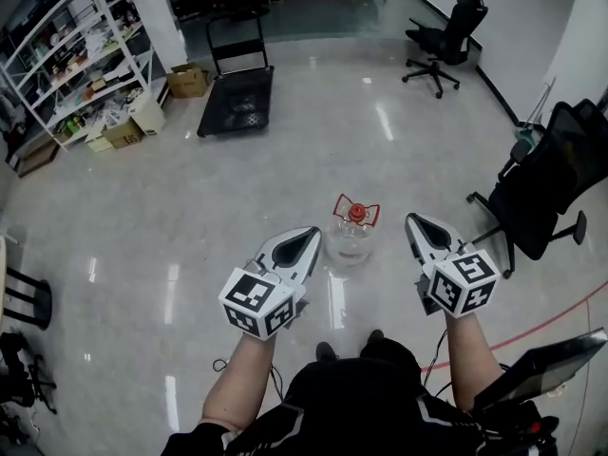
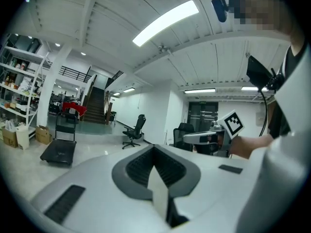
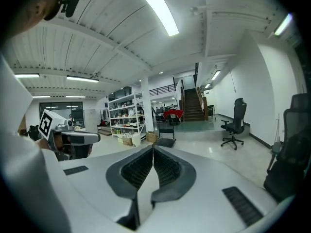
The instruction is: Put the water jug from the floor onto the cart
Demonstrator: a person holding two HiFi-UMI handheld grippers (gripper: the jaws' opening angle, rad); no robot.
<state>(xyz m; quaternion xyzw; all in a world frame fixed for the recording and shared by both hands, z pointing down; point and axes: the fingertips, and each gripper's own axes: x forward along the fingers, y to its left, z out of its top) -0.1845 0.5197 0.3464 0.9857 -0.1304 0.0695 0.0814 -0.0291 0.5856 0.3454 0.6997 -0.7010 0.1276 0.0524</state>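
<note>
One water jug, one cart, two office chairs, two tongs

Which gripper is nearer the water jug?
Left. The left gripper is just left of the water jug in the head view; the right gripper is farther off on its other side.

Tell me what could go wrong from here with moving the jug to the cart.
1. The left tongs and right tongs are both shut; reaching the jug that way could tip it instead of gripping it.
2. The cart stands far across the glossy floor, so it is a long carry in which the round jug may slip.
</note>
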